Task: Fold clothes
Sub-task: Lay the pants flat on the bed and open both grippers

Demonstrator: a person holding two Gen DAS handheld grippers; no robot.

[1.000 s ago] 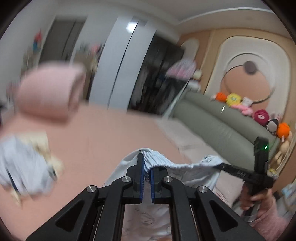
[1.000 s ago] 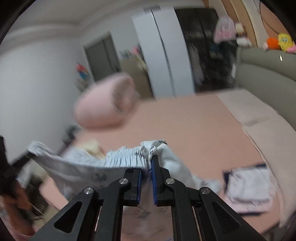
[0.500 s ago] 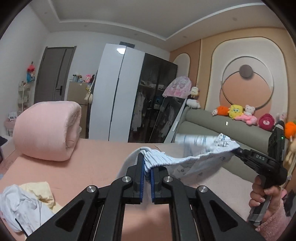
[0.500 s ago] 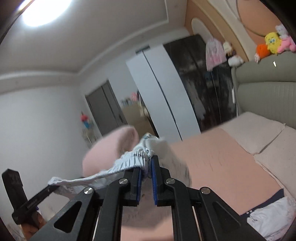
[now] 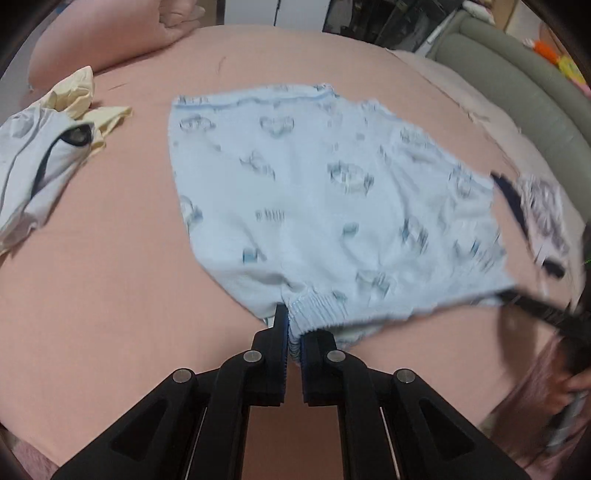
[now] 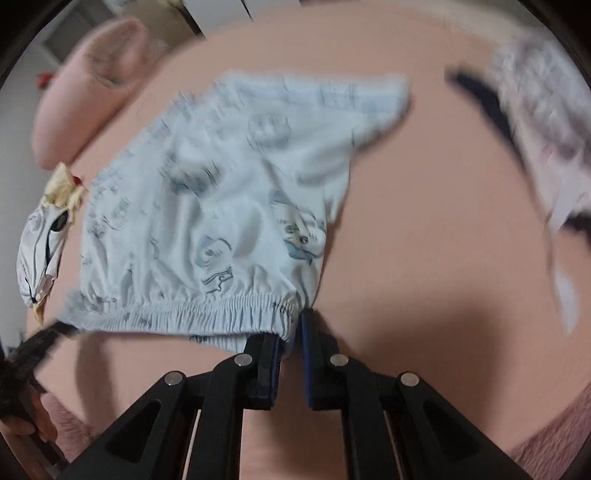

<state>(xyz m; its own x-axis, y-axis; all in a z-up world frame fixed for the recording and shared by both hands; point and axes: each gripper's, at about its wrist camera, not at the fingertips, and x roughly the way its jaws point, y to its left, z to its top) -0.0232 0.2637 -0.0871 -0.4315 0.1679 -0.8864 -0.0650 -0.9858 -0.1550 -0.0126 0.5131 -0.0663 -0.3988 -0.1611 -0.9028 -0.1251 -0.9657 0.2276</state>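
1. Light-blue shorts [image 5: 332, 192], thin soft cloth printed with grey-blue cartoon figures, lie spread nearly flat on the pink bed sheet [image 5: 110, 295]. The elastic waistband [image 6: 207, 314] is gathered in fine ridges; the leg hems are plain.
2. Orientation: the waistband is the near edge, stretched sideways between the two tools, and the leg openings point away toward the far side of the bed. The long axis runs along the waistband (left to right in both views).
3. Left gripper [image 5: 293, 332]: clenched on one end of the waistband, ribbed cloth bunched between the blue pads.
4. Right gripper [image 6: 291, 332]: clamped on the other waistband end. In the left wrist view it is only a dark blurred bar at the shorts' right corner.
5. Surroundings: a crumpled white garment [image 5: 33, 173] with a pale-yellow cloth [image 5: 85, 99] beside it lies left of the shorts, apart from them. A white patterned garment with dark trim [image 5: 535, 214] lies to the right (motion-blurred). A rolled pink quilt [image 5: 110, 33] sits at the far left, a grey-green headboard [image 5: 517, 74] far right.
6. Nothing lies on top of the shorts.
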